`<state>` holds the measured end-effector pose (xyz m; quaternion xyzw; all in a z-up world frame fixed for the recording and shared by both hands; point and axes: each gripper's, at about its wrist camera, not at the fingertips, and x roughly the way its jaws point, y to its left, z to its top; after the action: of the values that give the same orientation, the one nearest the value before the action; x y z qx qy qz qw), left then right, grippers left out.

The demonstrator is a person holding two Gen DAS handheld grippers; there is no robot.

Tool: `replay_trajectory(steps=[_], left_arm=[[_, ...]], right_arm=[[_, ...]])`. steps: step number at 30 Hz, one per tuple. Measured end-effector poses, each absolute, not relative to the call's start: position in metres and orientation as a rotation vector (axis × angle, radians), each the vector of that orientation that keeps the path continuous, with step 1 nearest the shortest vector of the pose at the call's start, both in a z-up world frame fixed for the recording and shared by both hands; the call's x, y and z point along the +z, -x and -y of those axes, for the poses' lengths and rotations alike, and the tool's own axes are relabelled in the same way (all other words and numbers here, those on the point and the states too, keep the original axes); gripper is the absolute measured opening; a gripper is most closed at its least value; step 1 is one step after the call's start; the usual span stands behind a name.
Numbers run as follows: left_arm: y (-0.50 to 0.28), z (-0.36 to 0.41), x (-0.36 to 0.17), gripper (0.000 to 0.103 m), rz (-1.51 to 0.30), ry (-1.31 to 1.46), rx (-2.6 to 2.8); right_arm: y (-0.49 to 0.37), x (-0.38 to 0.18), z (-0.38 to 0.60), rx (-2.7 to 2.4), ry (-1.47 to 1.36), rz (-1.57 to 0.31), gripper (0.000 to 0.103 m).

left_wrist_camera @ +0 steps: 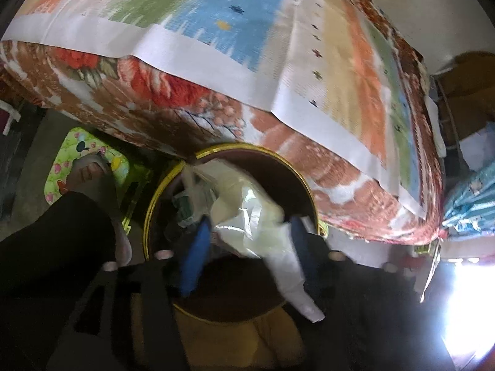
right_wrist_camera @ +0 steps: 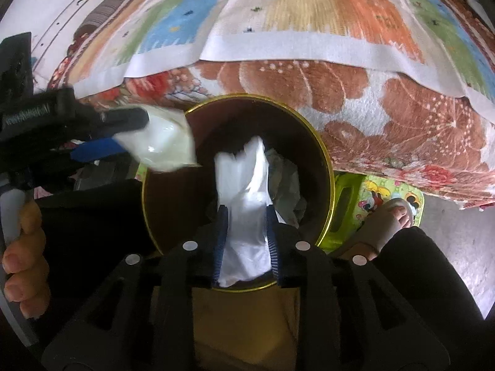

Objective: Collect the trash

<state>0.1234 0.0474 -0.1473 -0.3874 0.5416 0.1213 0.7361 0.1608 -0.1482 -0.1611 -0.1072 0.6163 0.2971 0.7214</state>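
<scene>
Left gripper (left_wrist_camera: 247, 241) over the bin (left_wrist_camera: 148, 216), jaws apart, a pale plastic bag (left_wrist_camera: 247, 210) loose between them, draped against the right finger. Right gripper (right_wrist_camera: 246, 241) points down into the same bin (right_wrist_camera: 328, 167), white tissue (right_wrist_camera: 244, 204) between its pads; whether they still pinch it cannot be told. Crumpled trash (right_wrist_camera: 289, 185) lies inside. A foot (right_wrist_camera: 399, 216) rests on a green stool (right_wrist_camera: 343, 204) alongside.

The bottom of the bin (right_wrist_camera: 324, 167) is hidden under crumpled paper and plastic, and its near rim is covered by the right gripper (right_wrist_camera: 246, 247). The white tissue (right_wrist_camera: 244, 191) is blurred by motion, so contact with the fingers (right_wrist_camera: 220, 241) cannot be told. In the left wrist view, the plastic bag (left_wrist_camera: 247, 213) is smeared, and the lower right corner is washed out by glare.
</scene>
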Motion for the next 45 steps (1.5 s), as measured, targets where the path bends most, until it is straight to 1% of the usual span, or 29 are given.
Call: replay_trajectory(steps=[1, 3, 7, 9, 12, 16, 19, 20, 23, 25, 28, 30, 31, 33, 36, 40, 45], left_arm=[[-0.126, -0.05, -0.148, 0.06, -1.186, 0.848, 0.278], [-0.128, -0.051, -0.147, 0.062, -1.182, 0.848, 0.283], [-0.126, -0.051, -0.139, 0.062, -1.164, 0.856, 0.26], [-0.122, -0.05, -0.134, 0.062, -1.158, 0.862, 0.245], [-0.11, -0.046, -0.121, 0.062, -1.146, 0.855, 0.187], [-0.095, -0.031, -0.098, 0.063, -1.132, 0.718, 0.142], [-0.081, -0.022, -0.082, 0.067, -1.098, 0.626, 0.113], [-0.076, -0.02, -0.077, 0.069, -1.084, 0.598, 0.105], [-0.06, -0.013, -0.059, 0.076, -1.031, 0.512, 0.091], [-0.047, -0.004, -0.049, 0.082, -0.991, 0.438, 0.084], [-0.026, 0.009, -0.043, 0.086, -0.95, 0.325, 0.073], [-0.014, 0.01, -0.044, 0.09, -0.943, 0.313, 0.07], [-0.008, 0.01, -0.043, 0.094, -0.935, 0.328, 0.054], [0.002, 0.015, -0.039, 0.097, -0.903, 0.306, 0.045], [0.007, 0.024, -0.039, 0.097, -0.882, 0.254, 0.061], [0.003, 0.024, -0.042, 0.097, -0.88, 0.267, 0.078], [0.004, 0.02, -0.042, 0.097, -0.87, 0.308, 0.081]], right_arm=[[-0.162, -0.165, 0.147, 0.646, 0.242, -1.367, 0.03], [-0.163, -0.168, 0.146, 0.634, 0.253, -1.371, 0.034], [-0.162, -0.162, 0.148, 0.645, 0.245, -1.353, 0.043], [-0.161, -0.156, 0.15, 0.645, 0.247, -1.33, 0.043], [-0.155, -0.138, 0.155, 0.66, 0.25, -1.273, 0.045], [-0.141, -0.101, 0.166, 0.696, 0.234, -1.155, 0.056], [-0.132, -0.084, 0.177, 0.701, 0.214, -1.095, 0.057], [-0.129, -0.08, 0.181, 0.707, 0.196, -1.089, 0.057], [-0.115, -0.068, 0.192, 0.717, 0.175, -1.039, 0.062], [-0.106, -0.061, 0.197, 0.721, 0.179, -1.004, 0.071], [-0.092, -0.048, 0.209, 0.722, 0.184, -0.948, 0.081], [-0.084, -0.044, 0.218, 0.716, 0.183, -0.925, 0.084], [-0.08, -0.042, 0.221, 0.71, 0.182, -0.92, 0.088], [-0.072, -0.039, 0.224, 0.724, 0.177, -0.901, 0.094], [-0.06, -0.034, 0.225, 0.768, 0.181, -0.863, 0.094], [-0.051, -0.028, 0.225, 0.798, 0.169, -0.806, 0.094], [-0.05, -0.031, 0.221, 0.803, 0.182, -0.824, 0.094]])
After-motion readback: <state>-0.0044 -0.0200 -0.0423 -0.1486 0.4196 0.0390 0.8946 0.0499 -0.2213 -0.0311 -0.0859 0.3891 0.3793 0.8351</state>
